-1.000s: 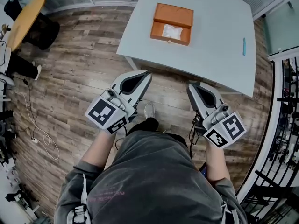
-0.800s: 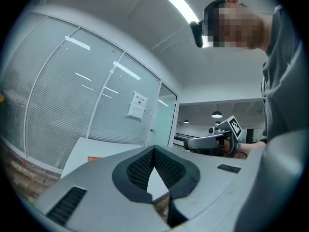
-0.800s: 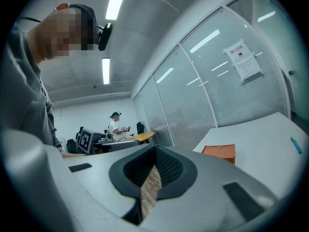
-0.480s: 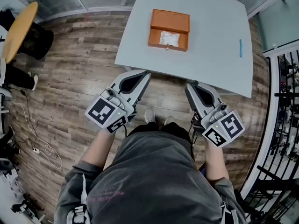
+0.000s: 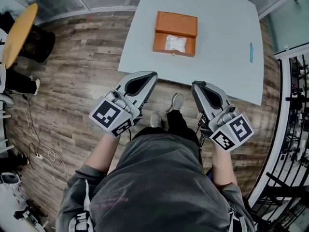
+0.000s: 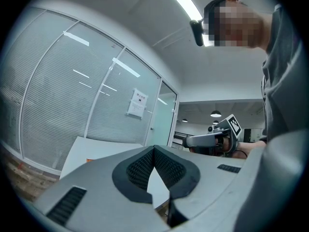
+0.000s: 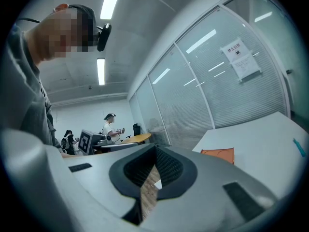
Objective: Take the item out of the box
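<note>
An open orange box (image 5: 176,27) stands on the pale grey table (image 5: 227,42), and a white crumpled item (image 5: 175,43) lies inside it. Both grippers are held over the wooden floor, short of the table's near edge. My left gripper (image 5: 154,74) is shut and empty, its tip pointing at the table. My right gripper (image 5: 195,84) is also shut with nothing in it. In the left gripper view the pads (image 6: 145,166) meet at the tip, and only a sliver of the box (image 6: 90,159) shows. The right gripper view shows the box (image 7: 219,154) ahead to the right.
A blue pen (image 5: 251,50) lies near the table's right edge. A round wooden table (image 5: 18,27) stands far left, a black metal railing (image 5: 292,110) runs along the right, and a cable (image 5: 46,153) trails on the floor. Another person (image 7: 110,125) stands far off.
The person has stepped toward the table, one foot now forward between the grippers. The table edge sits closer to both gripper tips. Both grippers stay shut.
</note>
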`<state>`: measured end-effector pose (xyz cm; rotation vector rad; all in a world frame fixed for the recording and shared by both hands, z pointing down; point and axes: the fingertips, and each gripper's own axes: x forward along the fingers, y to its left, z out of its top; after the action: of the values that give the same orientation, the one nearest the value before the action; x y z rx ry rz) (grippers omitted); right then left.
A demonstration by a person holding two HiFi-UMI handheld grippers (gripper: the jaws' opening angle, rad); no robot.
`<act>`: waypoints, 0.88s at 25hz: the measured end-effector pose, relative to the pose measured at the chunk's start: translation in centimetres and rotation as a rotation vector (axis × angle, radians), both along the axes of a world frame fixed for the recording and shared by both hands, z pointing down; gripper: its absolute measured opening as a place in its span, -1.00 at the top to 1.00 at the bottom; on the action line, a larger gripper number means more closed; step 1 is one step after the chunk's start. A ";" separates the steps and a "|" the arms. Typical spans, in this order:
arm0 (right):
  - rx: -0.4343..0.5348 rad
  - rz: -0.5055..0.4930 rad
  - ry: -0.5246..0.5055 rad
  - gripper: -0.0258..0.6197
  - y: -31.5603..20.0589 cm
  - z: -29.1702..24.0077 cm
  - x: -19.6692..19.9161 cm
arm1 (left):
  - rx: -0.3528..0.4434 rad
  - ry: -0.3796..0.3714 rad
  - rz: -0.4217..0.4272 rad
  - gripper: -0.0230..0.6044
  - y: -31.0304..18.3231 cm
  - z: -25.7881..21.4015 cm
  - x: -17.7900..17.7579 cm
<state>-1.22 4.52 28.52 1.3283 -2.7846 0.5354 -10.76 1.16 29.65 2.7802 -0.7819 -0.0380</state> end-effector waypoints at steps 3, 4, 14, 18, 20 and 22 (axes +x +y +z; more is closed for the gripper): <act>-0.004 -0.003 -0.005 0.91 -1.5 0.3 0.7 | -0.004 -0.007 -0.005 0.90 -1.3 0.3 0.8; -0.007 -0.005 -0.007 0.91 -2.1 0.4 1.0 | -0.004 -0.010 -0.007 0.89 -1.9 0.4 1.1; -0.048 -0.028 -0.034 0.91 -8.9 2.5 5.2 | -0.027 -0.049 -0.036 0.90 -8.5 1.9 5.7; -0.065 -0.043 -0.050 0.91 -11.6 3.3 6.8 | -0.041 -0.072 -0.052 0.90 -11.3 2.7 7.6; -0.067 -0.048 -0.057 0.91 -13.0 3.5 7.8 | -0.042 -0.092 -0.060 0.89 -12.7 3.2 8.6; -0.067 -0.055 -0.061 0.91 -14.4 3.8 8.9 | -0.041 -0.116 -0.070 0.89 -14.1 3.7 9.6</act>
<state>7.72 -9.84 32.31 1.2398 -2.8138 0.6718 -1.17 -12.89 33.38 2.7358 -0.8983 0.1260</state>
